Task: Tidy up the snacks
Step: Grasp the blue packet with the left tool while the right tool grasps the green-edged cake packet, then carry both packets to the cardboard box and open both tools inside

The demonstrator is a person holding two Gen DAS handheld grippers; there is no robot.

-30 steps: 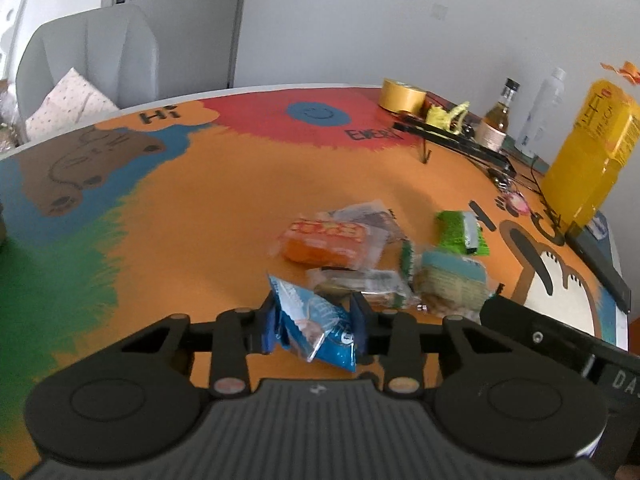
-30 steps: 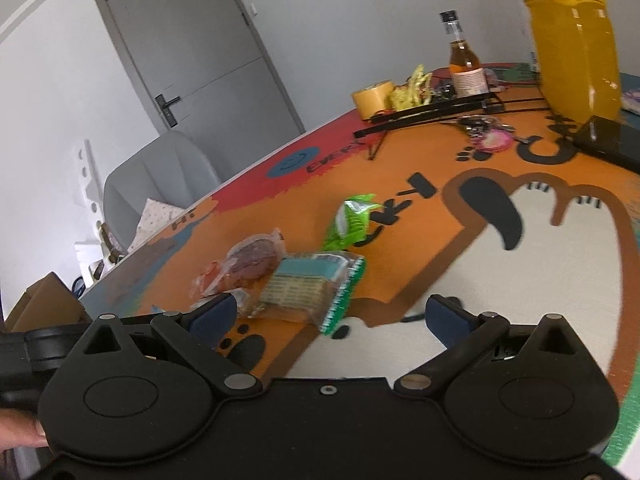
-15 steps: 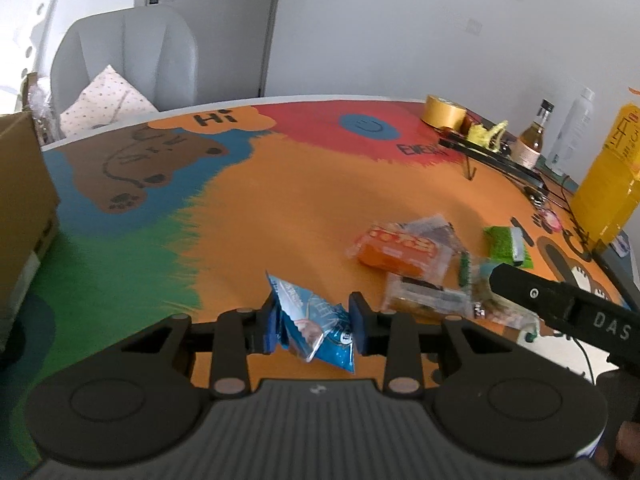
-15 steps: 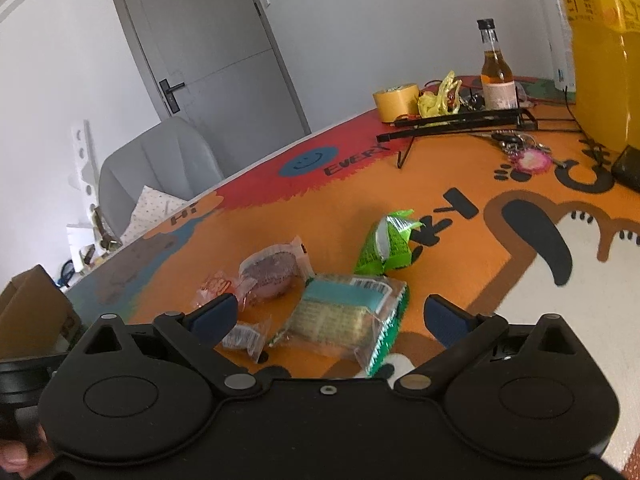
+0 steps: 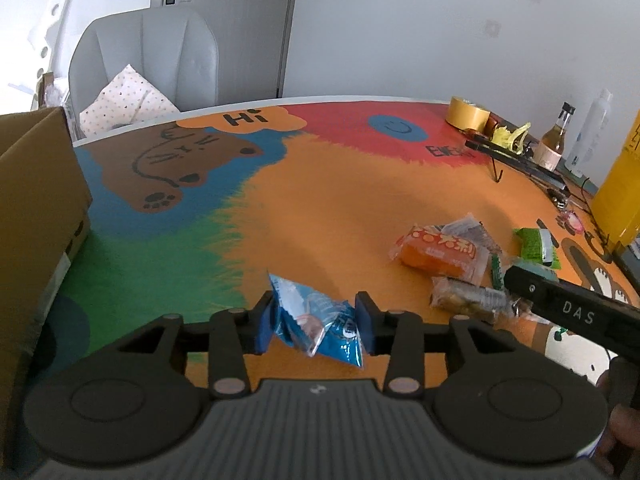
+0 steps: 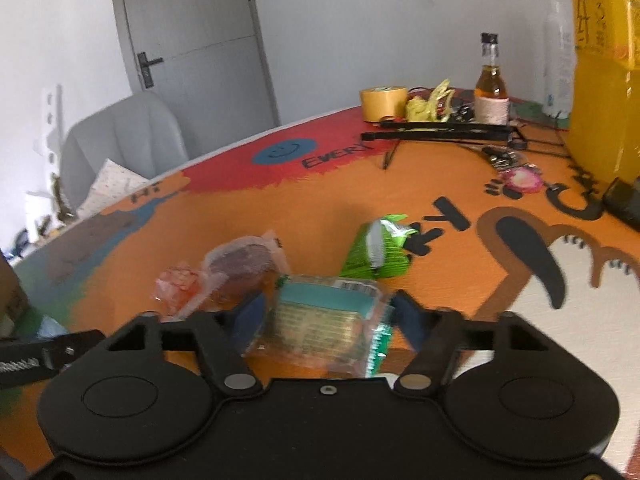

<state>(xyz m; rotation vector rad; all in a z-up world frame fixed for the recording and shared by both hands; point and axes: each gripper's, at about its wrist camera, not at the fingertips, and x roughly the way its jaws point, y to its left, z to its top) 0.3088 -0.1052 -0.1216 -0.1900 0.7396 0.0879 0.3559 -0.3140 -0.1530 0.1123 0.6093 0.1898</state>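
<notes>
Cardboard box (image 5: 36, 216) appears only beside left gripper (image 5: 316, 322)

White walls, grey door (image 5: 224, 20), grey chair (image 5: 148, 60).

Tape roll (image 6: 382, 103), bottle (image 6: 491, 88), chair (image 5: 144, 64)

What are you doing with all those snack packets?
Sorting snacks on the colourful table. The left gripper is shut on a blue snack packet, with a cardboard box at the left. The right gripper has its fingers on either side of a teal-labelled cracker pack; I can't tell if it is squeezing. An orange packet and a green packet lie on the table.
</notes>
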